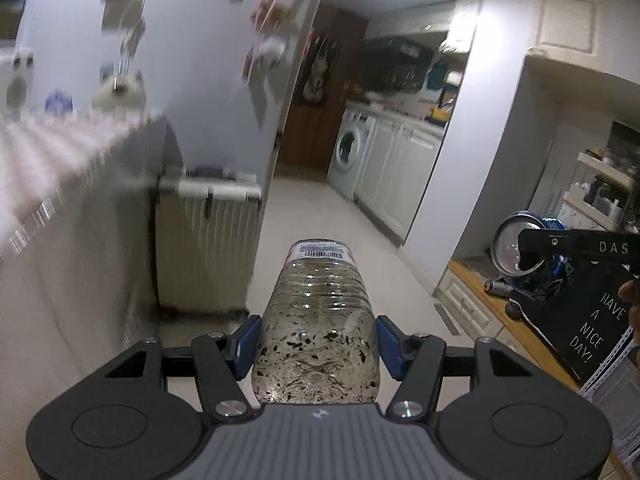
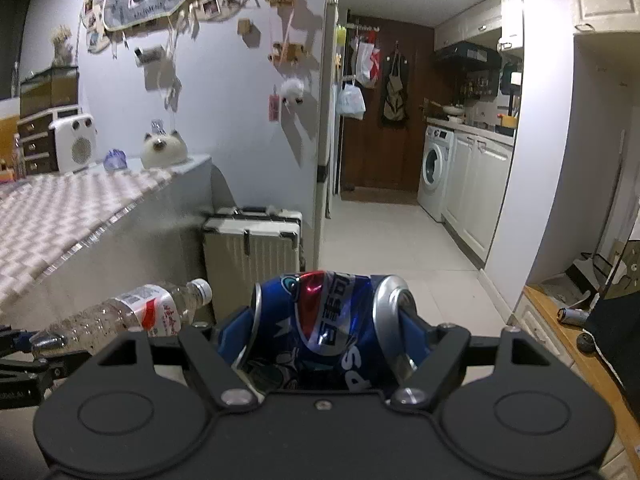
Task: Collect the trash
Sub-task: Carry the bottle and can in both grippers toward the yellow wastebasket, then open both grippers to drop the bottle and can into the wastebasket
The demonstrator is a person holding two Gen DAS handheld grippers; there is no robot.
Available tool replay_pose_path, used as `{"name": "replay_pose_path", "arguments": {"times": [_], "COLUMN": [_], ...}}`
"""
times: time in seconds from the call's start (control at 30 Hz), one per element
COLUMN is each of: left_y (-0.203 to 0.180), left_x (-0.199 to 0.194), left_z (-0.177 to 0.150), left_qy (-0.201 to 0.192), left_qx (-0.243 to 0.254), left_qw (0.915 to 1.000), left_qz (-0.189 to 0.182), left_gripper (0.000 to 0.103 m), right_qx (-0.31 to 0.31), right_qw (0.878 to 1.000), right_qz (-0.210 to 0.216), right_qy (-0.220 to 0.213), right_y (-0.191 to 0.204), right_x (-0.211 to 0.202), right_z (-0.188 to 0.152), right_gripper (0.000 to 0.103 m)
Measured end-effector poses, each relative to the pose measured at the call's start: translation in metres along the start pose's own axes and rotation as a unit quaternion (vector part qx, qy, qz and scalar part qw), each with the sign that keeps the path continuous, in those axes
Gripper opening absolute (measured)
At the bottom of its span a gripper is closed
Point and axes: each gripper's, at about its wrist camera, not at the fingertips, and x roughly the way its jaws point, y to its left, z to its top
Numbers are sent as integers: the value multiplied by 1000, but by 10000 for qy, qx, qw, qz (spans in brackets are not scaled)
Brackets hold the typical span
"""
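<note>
My left gripper is shut on a clear empty plastic bottle. Its blue pads press the sides near the base, and the capped end points away. In the right wrist view the same bottle juts in from the left edge. My right gripper is shut on a dented blue soda can held sideways between its pads. That can also shows at the right of the left wrist view. Both grippers are in the air above the floor.
A black bag printed "HAVE A NICE DAY!" stands at the right on a wooden ledge, with another can lying beside it. A white suitcase stands by the checked-cloth table. A tiled floor leads to a washing machine.
</note>
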Motion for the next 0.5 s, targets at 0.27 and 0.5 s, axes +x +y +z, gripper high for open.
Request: {"name": "replay_pose_path", "arguments": {"times": [0.27,0.5], "left_y": [36,80], "left_x": [115,218], "left_z": [-68,-136], "left_qy": [1297,2435], "left_qx": [-673,-1253], "left_qw": [9891,9607], "left_qz": [204,461], "left_gripper": [60,61], "right_qx": [231,324], "right_qw": [9968,9885], "right_qz": [498,773], "right_qy": [582,1262], "right_y": [6,16], "right_x": [101,183], "right_z": [-66,-123], "right_gripper": [78,78]}}
